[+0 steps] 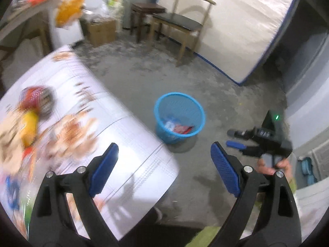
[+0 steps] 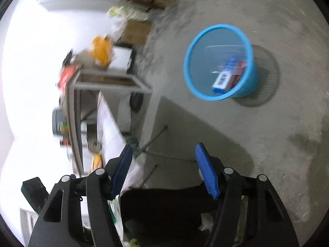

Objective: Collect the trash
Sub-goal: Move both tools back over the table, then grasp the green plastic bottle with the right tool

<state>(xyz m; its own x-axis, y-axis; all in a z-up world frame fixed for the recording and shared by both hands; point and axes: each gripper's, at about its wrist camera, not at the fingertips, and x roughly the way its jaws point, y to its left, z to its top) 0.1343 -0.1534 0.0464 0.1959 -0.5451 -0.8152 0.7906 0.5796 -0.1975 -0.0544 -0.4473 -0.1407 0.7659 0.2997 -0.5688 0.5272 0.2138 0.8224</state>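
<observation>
Wooden chair (image 1: 185, 23), stool (image 1: 147, 14), cardboard box (image 1: 101, 30).

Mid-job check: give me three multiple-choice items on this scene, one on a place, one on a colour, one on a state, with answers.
1. Where does the bin stand?
A. on the table
B. on the floor
C. on the chair

2. What colour is the bin?
A. blue
B. red
C. black

3. How is the left gripper?
A. shut on a wrapper
B. shut on nothing
C. open and empty

Answers:
1 B: the bin sits on the grey floor, apart from the table and the chair.
2 A: its mesh wall and rim are bright blue in both views.
3 C: its jaws stand wide apart with only table edge and floor seen between them.
</observation>
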